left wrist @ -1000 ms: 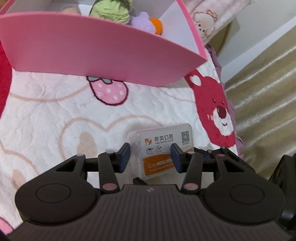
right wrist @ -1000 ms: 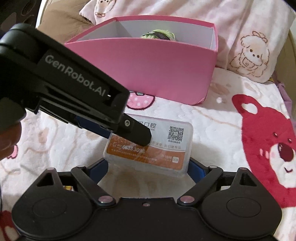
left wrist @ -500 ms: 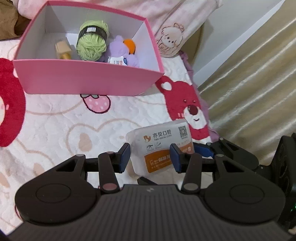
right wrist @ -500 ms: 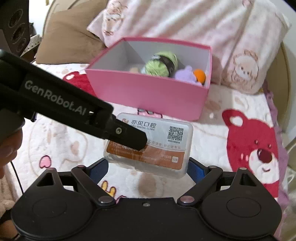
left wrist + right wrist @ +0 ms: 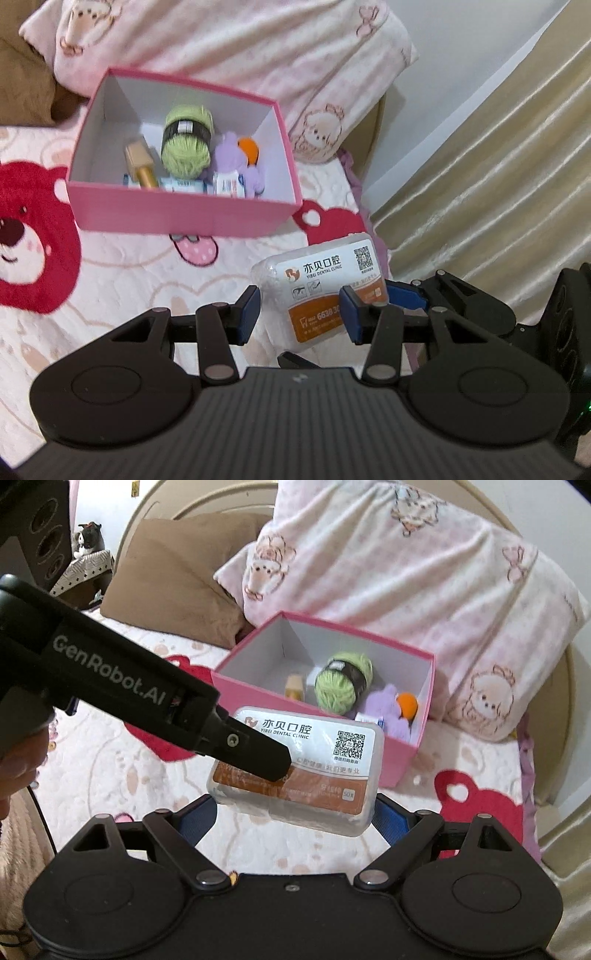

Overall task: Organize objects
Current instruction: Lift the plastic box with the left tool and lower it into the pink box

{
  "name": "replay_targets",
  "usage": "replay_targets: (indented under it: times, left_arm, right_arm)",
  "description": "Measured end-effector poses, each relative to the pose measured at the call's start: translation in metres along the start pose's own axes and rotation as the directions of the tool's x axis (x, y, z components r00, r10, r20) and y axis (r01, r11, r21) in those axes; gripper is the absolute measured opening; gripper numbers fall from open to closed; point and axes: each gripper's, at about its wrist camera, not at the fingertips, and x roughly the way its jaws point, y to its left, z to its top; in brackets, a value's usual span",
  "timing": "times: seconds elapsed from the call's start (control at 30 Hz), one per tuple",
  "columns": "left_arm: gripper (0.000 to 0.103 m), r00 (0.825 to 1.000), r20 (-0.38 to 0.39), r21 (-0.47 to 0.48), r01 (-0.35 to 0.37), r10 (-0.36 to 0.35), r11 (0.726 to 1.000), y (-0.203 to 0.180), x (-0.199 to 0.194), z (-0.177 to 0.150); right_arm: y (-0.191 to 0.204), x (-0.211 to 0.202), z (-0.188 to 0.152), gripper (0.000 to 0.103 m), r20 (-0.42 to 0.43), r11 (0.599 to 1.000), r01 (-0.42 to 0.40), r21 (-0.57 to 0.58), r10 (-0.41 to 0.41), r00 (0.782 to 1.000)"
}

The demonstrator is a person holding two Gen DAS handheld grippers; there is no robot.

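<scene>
A clear plastic dental floss box [image 5: 299, 771] with a white and orange label hangs in the air above the bed. My right gripper [image 5: 295, 812] is shut on its two short ends. The box also shows in the left wrist view [image 5: 317, 291], between the fingers of my left gripper [image 5: 299, 317], which is open and not touching it. The left gripper's body [image 5: 110, 686] crosses over the box in the right wrist view. A pink box [image 5: 184, 210] lies beyond, holding green yarn [image 5: 186, 147], a purple plush [image 5: 236, 162] and a wooden piece [image 5: 140, 166].
The bed has a white blanket with red bear prints [image 5: 33, 240]. A pink pillow [image 5: 424, 590] and a brown pillow [image 5: 173, 587] lie behind the pink box. A beige curtain [image 5: 498, 166] hangs at the right, off the bed's edge.
Both grippers have risen together with the floss box, off the blanket. The pink box now looks smaller and lower, and its contents are in view.
</scene>
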Motion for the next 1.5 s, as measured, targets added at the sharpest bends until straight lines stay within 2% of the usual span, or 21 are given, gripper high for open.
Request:
replay_targets:
  times: [0.27, 0.4, 0.43, 0.53, 0.77, 0.93, 1.23, 1.5]
  left_arm:
    - [0.044, 0.997, 0.07, 0.032, 0.006, -0.008, 0.999, 0.0, -0.023, 0.041]
    - [0.045, 0.996, 0.085, 0.04, 0.008, -0.011, 0.999, -0.001, -0.017, 0.063]
    - [0.045, 0.992, 0.124, 0.041, -0.004, -0.001, 0.999, -0.001, -0.015, 0.069]
    - [0.045, 0.991, 0.131, 0.031, -0.014, 0.01, 0.999, 0.002, -0.003, 0.089]
    - [0.046, 0.993, 0.079, -0.042, -0.084, 0.087, 0.996, 0.033, 0.047, 0.123]
    - [0.046, 0.99, 0.022, -0.088, -0.139, 0.141, 0.986, 0.061, 0.085, 0.136]
    - [0.046, 0.98, -0.038, -0.147, -0.201, 0.197, 0.968, 0.098, 0.125, 0.137]
    - [0.045, 0.977, -0.082, -0.182, -0.209, 0.197, 0.961, 0.124, 0.147, 0.131]
  right_arm:
    - [-0.01, -0.003, 0.046, 0.093, 0.047, 0.999, -0.018, -0.048, 0.02, 0.999]
    - [-0.023, 0.001, 0.066, 0.093, 0.056, 0.999, -0.028, -0.029, 0.029, 0.998]
    - [-0.028, 0.003, 0.071, 0.093, 0.057, 0.999, -0.03, -0.021, 0.032, 0.998]
    - [-0.041, 0.018, 0.084, 0.092, 0.056, 0.999, -0.036, -0.004, 0.036, 0.998]
    - [-0.072, 0.084, 0.102, 0.092, -0.016, 0.992, -0.093, 0.084, 0.095, 0.995]
    - [-0.097, 0.137, 0.102, 0.092, -0.088, 0.957, -0.164, 0.238, 0.189, 0.978]
    - [-0.107, 0.198, 0.089, 0.092, -0.152, 0.907, -0.207, 0.366, 0.278, 0.948]
    - [-0.11, 0.228, 0.082, 0.092, -0.208, 0.897, -0.21, 0.389, 0.307, 0.929]
